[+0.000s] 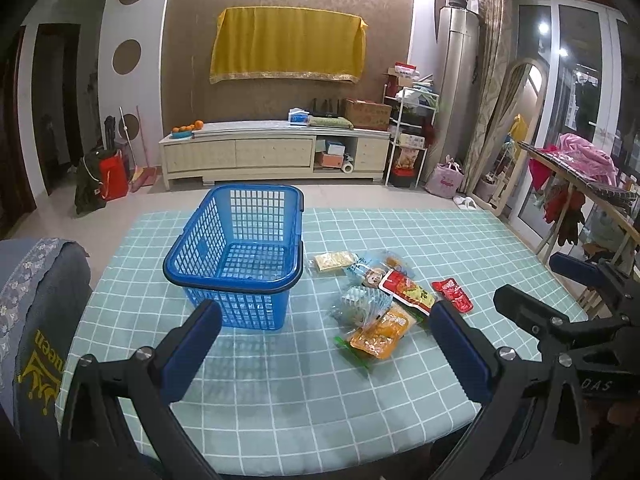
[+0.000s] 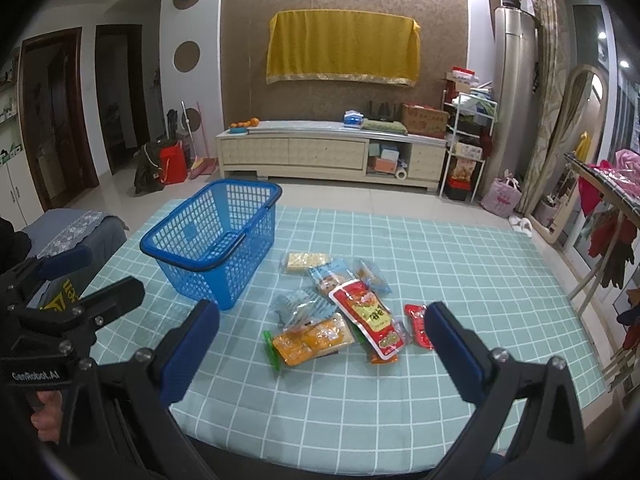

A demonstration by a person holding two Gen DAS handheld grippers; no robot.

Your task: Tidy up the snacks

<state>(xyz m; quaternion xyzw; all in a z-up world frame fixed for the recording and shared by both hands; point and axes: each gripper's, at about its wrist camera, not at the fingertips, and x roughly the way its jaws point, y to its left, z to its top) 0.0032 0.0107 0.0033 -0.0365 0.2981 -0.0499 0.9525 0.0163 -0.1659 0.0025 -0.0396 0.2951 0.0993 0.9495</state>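
Observation:
A blue plastic basket (image 1: 240, 256) (image 2: 216, 240) stands empty on the checked tablecloth (image 1: 280, 400), left of a pile of snack packets. The pile holds an orange packet (image 1: 382, 334) (image 2: 312, 340), a long red packet (image 1: 406, 290) (image 2: 368, 316), a small red packet (image 1: 454, 294) (image 2: 418, 326), a clear striped packet (image 1: 366, 300) (image 2: 298, 306) and a yellow packet (image 1: 332, 261) (image 2: 306, 260). My left gripper (image 1: 324, 344) is open and empty, near the table's front edge. My right gripper (image 2: 320, 344) is open and empty, just short of the pile.
A chair back with a grey cover (image 1: 36, 320) stands at the table's left side. A folding table with clothes (image 2: 608, 200) stands to the right. A TV cabinet (image 1: 276, 152) lines the far wall.

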